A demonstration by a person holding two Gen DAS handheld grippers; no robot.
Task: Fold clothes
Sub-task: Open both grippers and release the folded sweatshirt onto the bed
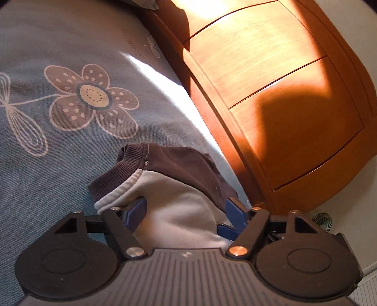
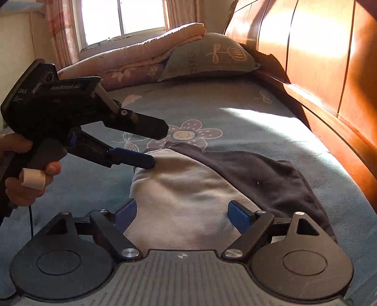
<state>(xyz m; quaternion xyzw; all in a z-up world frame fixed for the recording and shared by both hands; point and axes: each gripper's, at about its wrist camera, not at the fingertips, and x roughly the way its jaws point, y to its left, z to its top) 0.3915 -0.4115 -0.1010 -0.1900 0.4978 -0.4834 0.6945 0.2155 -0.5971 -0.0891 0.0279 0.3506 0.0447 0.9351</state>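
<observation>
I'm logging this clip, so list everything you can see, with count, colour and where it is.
garment: one, grey and dark brown, lying on the bed between both grippers
bedspread: one, blue with flower print, covering the bed
pillow: one, blue-grey, at the far end
quilt: one, pink, folded beside the pillow
headboard: one, orange wood, along the bed's right side
window: one, bright, far wall
fan: one, teal, on the floor
left gripper: open, tips at the garment's far edge
right gripper: open, over the grey part
</observation>
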